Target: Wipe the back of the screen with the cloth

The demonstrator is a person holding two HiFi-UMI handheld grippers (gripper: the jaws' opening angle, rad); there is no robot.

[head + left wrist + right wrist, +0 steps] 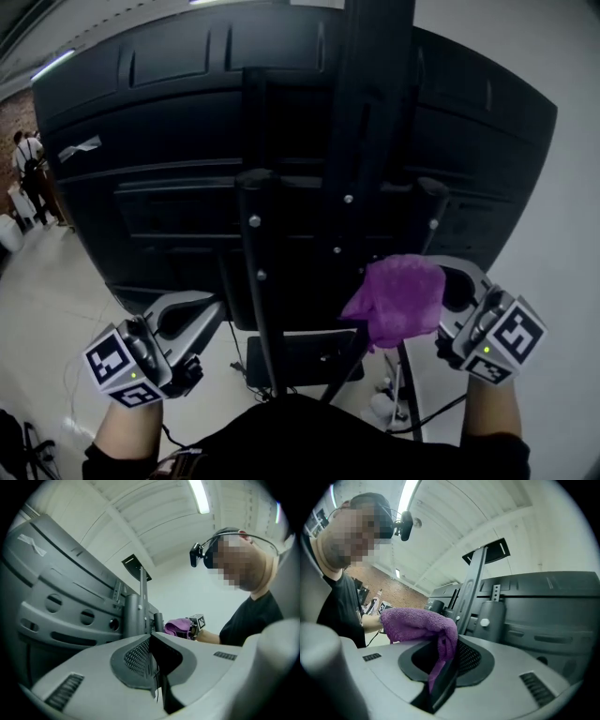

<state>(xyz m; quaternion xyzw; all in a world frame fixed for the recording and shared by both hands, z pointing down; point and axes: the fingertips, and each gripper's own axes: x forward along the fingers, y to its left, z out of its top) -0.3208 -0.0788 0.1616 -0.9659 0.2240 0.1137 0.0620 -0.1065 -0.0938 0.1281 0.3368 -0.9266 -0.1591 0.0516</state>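
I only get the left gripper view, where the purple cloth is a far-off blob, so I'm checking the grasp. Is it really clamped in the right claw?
Observer: Yes. The right gripper view shows the purple terry cloth pinched between the right claw's shut jaws, bunched above them.
Operator: Where on the screen is it?
Observer: In the head view it's low on the black plastic screen back, right of the black metal stand post; contact is unclear.
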